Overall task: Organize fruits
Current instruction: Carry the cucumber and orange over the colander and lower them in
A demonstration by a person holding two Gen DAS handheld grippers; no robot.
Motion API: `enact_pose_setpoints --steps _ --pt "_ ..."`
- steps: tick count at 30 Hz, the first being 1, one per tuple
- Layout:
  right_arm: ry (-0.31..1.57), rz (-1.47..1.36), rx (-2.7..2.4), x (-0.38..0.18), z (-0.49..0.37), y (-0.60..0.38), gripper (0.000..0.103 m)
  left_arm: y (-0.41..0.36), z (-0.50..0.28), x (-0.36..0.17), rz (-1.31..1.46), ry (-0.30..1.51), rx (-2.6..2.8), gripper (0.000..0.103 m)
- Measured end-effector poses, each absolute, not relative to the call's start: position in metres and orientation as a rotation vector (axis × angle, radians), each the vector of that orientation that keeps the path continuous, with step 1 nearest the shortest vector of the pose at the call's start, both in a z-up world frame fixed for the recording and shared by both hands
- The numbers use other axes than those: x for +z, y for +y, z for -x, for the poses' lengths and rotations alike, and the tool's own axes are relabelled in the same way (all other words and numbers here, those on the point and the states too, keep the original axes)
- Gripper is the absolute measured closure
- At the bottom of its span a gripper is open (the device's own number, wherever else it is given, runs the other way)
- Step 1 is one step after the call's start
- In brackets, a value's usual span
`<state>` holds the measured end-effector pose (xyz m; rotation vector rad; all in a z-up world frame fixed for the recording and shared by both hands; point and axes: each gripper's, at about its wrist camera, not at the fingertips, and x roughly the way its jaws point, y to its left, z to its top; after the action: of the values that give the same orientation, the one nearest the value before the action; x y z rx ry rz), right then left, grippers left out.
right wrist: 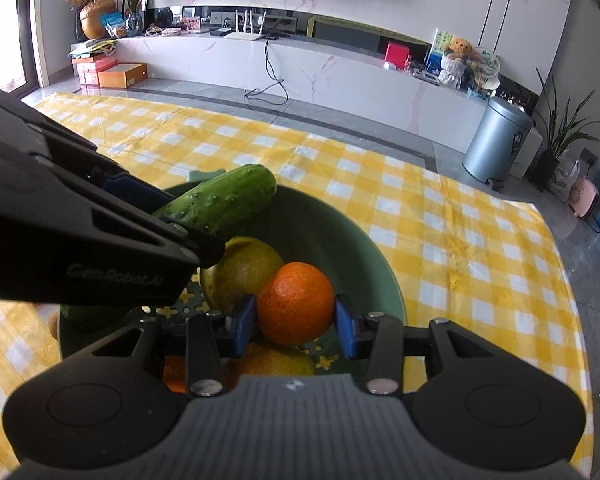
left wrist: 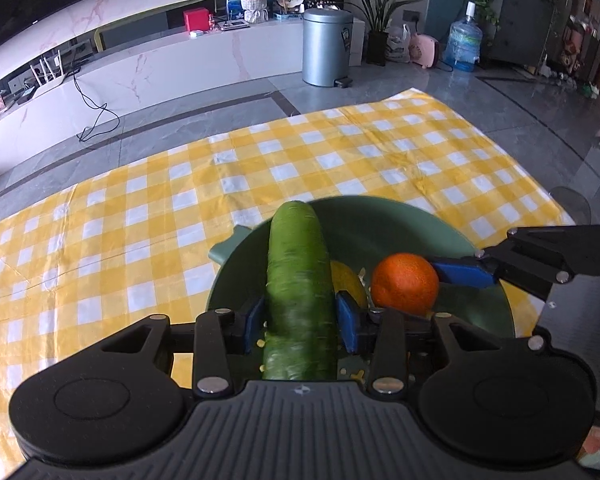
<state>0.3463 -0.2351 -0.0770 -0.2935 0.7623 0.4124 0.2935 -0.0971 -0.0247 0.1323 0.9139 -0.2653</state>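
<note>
1. We find the left gripper (left wrist: 300,320) angled downward over the green bowl (left wrist: 380,216), its blue pads flanking the cucumber (left wrist: 296,280); contact is uncertain.
2. The right gripper (right wrist: 296,320) tilts downward beside it, pinching the orange (right wrist: 296,300) above the bowl.
3. A yellow fruit (right wrist: 240,272) lies just left of that orange.
</note>
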Motion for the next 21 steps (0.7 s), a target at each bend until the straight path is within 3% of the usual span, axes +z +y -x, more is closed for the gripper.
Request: enact_pose_setpoints --steps 15,21 --pt "0.746 0.306 0.405 -0.072 -0.341 -0.230 0.061 -0.090 -0.277 -0.016 -0.125 0.898 -0.247 0.039" --pt "0.707 0.315 0.405 -0.059 -0.329 -0.230 0.050 -0.084 -0.259 0.001 -0.088 0.862 -0.237 0.032"
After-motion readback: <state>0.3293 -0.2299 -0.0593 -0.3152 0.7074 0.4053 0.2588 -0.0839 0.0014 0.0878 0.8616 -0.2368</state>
